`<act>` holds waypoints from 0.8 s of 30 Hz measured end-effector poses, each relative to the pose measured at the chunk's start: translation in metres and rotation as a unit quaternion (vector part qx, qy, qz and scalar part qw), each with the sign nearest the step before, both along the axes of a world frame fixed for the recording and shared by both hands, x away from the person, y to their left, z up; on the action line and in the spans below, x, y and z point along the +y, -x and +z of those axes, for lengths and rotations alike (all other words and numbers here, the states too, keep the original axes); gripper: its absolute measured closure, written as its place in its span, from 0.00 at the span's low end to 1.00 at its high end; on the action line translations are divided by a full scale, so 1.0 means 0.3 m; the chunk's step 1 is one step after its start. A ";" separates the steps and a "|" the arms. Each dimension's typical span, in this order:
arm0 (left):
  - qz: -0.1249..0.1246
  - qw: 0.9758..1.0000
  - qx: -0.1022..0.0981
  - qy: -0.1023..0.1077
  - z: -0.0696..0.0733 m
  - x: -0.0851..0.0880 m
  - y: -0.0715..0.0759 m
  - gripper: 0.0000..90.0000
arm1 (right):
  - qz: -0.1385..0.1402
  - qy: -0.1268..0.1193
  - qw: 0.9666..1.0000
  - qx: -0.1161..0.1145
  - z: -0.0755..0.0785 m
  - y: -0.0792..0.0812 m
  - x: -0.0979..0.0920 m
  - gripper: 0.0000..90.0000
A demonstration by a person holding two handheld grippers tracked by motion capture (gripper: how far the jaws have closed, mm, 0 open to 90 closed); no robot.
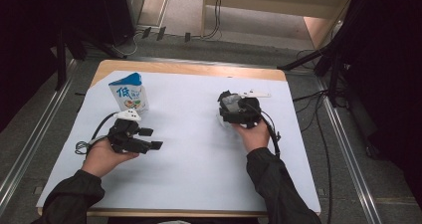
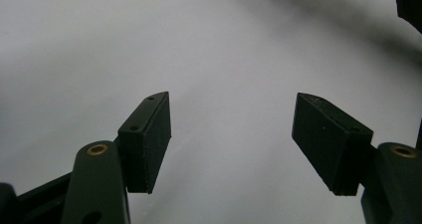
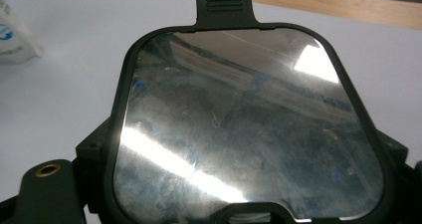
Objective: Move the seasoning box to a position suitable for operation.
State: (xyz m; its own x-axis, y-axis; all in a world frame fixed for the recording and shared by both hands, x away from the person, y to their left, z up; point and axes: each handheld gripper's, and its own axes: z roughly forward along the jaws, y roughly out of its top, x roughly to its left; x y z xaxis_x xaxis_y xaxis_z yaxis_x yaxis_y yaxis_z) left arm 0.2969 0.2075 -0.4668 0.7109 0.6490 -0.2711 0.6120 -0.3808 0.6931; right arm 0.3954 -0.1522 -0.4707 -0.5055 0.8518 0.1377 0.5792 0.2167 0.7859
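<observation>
A blue and white milk carton stands upright at the table's far left; its edge also shows in the right gripper view. My left gripper lies low near the carton's front and points right. It is open, with only the white sheet between its pads. My right gripper is right of centre, shut on a clear lid with a black rim. The lid sits flat between the two fingers, and its tab points away from me.
A white sheet covers the wooden table, whose bare far edge shows. Cables and black stand legs lie on the floor at the right. A metal rail runs along the left.
</observation>
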 end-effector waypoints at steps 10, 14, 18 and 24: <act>-0.008 1.000 0.000 -0.002 -0.003 -0.009 -0.008 0.36 | 0.051 0.014 0.999 0.010 -0.020 0.063 0.131 0.18; 0.001 1.000 -0.001 -0.002 -0.005 -0.010 -0.009 0.36 | 0.066 0.017 0.998 0.009 -0.026 0.081 0.166 0.18; 0.001 1.000 -0.001 -0.002 -0.003 -0.006 -0.009 0.36 | 0.082 0.020 0.996 0.009 -0.035 0.103 0.213 0.18; -0.002 1.000 0.000 0.000 -0.004 -0.011 -0.009 0.36 | 0.087 0.019 0.996 0.016 -0.040 0.118 0.240 0.18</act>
State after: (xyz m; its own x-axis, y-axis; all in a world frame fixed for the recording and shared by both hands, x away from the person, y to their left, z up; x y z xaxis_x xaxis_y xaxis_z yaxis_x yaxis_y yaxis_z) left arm 0.2995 0.2041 -0.4681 0.7134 0.6459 -0.2717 0.6110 -0.3836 0.6925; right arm 0.3600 -0.0802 -0.4827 -0.6422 0.7561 0.1259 0.5544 0.3448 0.7575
